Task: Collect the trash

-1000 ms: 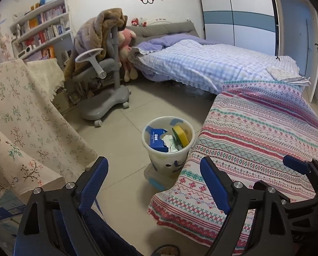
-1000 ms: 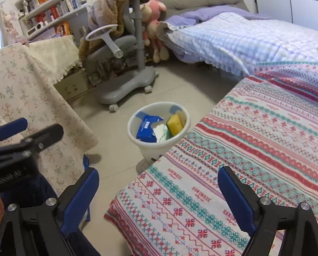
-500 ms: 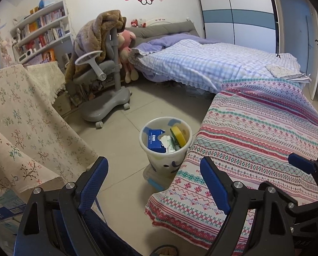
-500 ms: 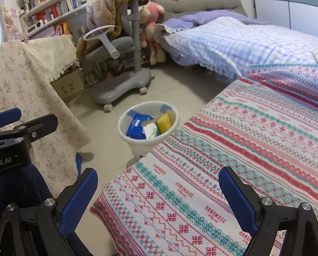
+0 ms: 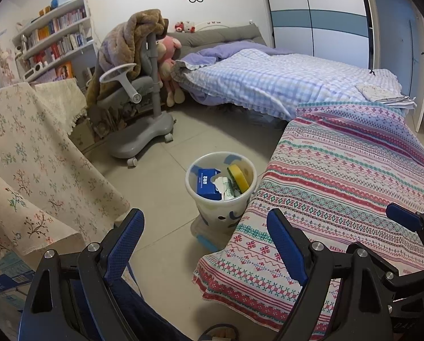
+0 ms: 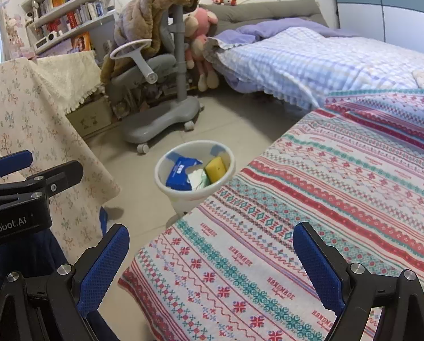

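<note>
A white trash bin (image 5: 221, 201) (image 6: 194, 176) stands on the tiled floor against the edge of the patterned bedspread (image 5: 339, 187) (image 6: 311, 227). Inside it lie a blue box (image 5: 207, 184) (image 6: 180, 174), a yellow sponge (image 5: 240, 177) (image 6: 216, 169) and crumpled white paper (image 5: 224, 187). My left gripper (image 5: 204, 221) hangs open and empty, short of the bin. My right gripper (image 6: 210, 241) is open and empty over the bedspread's corner. Each view also catches the other gripper at its edge: the right one at the right side, the left one at the left side.
A grey desk chair (image 5: 139, 108) draped with a brown blanket stands behind the bin. A floral cloth (image 5: 32, 164) covers furniture on the left. A second bed with checked bedding (image 5: 283, 82) fills the back, bookshelves (image 5: 52, 45) the far left.
Both views have drifted slightly: the bin and bedspread sit a little lower and further left in the frames. Both grippers stay open and empty.
</note>
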`<action>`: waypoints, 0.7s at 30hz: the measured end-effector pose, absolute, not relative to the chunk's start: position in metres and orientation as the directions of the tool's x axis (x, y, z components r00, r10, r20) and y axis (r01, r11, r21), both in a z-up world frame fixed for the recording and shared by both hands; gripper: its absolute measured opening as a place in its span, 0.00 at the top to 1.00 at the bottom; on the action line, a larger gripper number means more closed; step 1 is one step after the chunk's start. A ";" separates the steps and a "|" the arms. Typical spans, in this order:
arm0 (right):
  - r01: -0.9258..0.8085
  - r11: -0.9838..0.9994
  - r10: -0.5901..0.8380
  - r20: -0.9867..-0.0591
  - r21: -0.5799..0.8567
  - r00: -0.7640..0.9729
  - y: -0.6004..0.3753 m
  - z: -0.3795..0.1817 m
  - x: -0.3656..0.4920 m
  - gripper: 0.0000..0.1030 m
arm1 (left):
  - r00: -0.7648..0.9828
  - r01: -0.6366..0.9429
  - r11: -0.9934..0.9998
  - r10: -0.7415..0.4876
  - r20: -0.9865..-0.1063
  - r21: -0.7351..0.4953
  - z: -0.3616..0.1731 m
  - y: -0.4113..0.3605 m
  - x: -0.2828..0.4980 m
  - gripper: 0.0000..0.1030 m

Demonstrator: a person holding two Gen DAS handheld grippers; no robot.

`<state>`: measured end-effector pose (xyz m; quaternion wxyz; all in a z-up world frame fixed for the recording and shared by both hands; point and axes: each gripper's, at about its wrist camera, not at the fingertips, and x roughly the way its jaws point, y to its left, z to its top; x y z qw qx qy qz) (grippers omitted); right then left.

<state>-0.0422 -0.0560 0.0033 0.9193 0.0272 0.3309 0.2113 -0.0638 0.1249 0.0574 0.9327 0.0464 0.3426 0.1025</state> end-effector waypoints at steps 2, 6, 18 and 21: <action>-0.372 0.909 0.406 -0.599 0.187 0.691 -0.055 0.003 -0.042 0.06 | 0.744 -0.155 0.975 0.220 -0.631 0.156 0.057 0.125 -0.063 0.13; -0.370 0.910 0.405 -0.601 0.188 0.689 -0.054 0.002 -0.042 0.06 | 0.743 -0.148 0.976 0.215 -0.634 0.158 0.055 0.125 -0.063 0.13; -0.370 0.910 0.404 -0.603 0.188 0.687 -0.053 0.000 -0.041 0.06 | 0.743 -0.142 0.977 0.211 -0.636 0.158 0.053 0.122 -0.062 0.13; -0.369 0.910 0.403 -0.603 0.187 0.688 -0.052 0.000 -0.041 0.06 | 0.743 -0.143 0.977 0.212 -0.635 0.159 0.054 0.122 -0.062 0.13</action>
